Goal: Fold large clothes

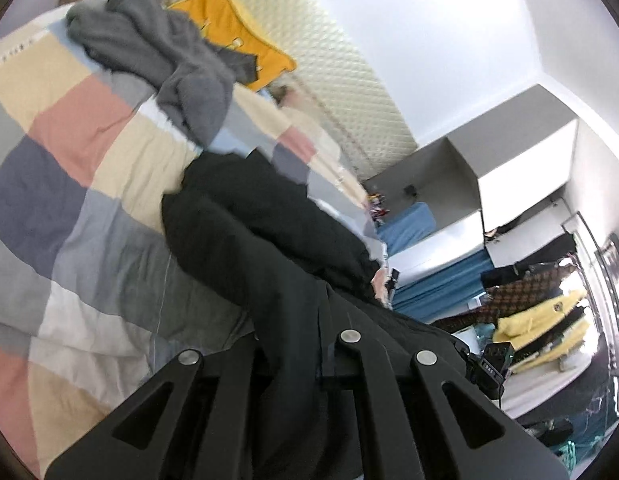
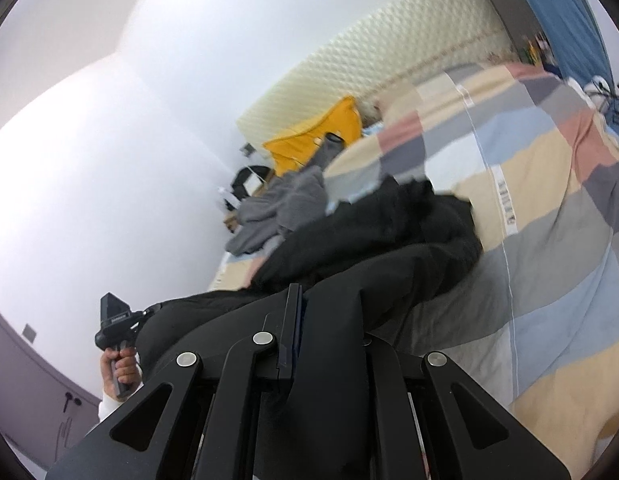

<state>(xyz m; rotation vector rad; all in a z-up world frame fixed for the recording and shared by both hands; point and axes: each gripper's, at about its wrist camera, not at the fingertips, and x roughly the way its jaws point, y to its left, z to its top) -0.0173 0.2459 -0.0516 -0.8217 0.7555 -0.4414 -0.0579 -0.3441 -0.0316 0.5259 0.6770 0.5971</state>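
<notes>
on checkered bed, black coat stretched between both pinching claws, left claw, right claw

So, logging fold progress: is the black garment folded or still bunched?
Bunched: the black garment lies in a rumpled heap on the patchwork quilt, both grippers clamping its edge.

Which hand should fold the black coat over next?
Probably either: both grippers, left and right, are shut on the black coat, which is lifted off the checked bedspread. Slight edge to the left, since the open bedspread lies on its side.
</notes>
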